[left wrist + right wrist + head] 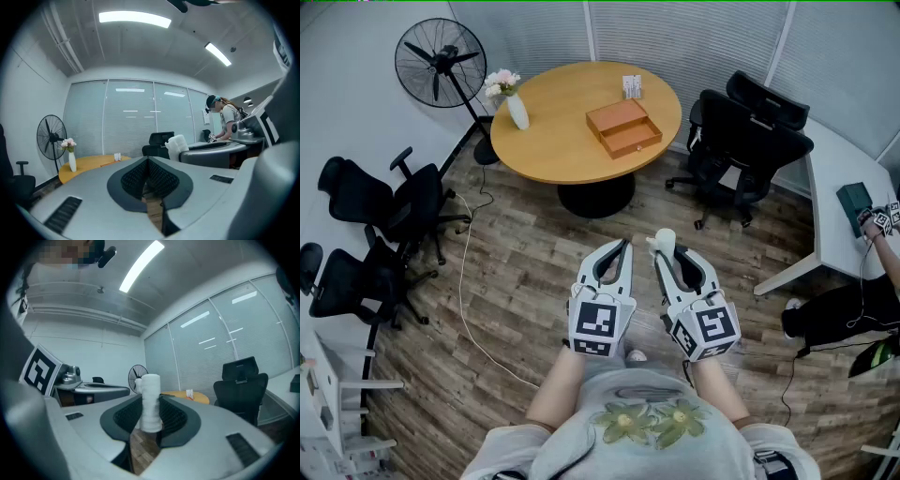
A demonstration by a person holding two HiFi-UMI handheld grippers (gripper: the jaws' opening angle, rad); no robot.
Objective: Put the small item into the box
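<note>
The small item (663, 242) is a white roll standing upright between the pads of my right gripper (664, 249), which is shut on it. The right gripper view shows the roll (151, 401) pinched at its lower half, its top sticking above the jaws. My left gripper (625, 246) hangs beside it with jaws shut and nothing between them; its pads (140, 176) meet. The box (623, 127), an orange wooden case with its drawer pulled out, sits on the round wooden table (553, 122) well ahead of both grippers.
A vase of flowers (512, 98) and a small white holder (632, 86) stand on the table. Black office chairs (750, 141) (384, 202) flank it, a floor fan (441, 62) is at the far left. A white desk (844, 197) and another person (886, 239) are at the right.
</note>
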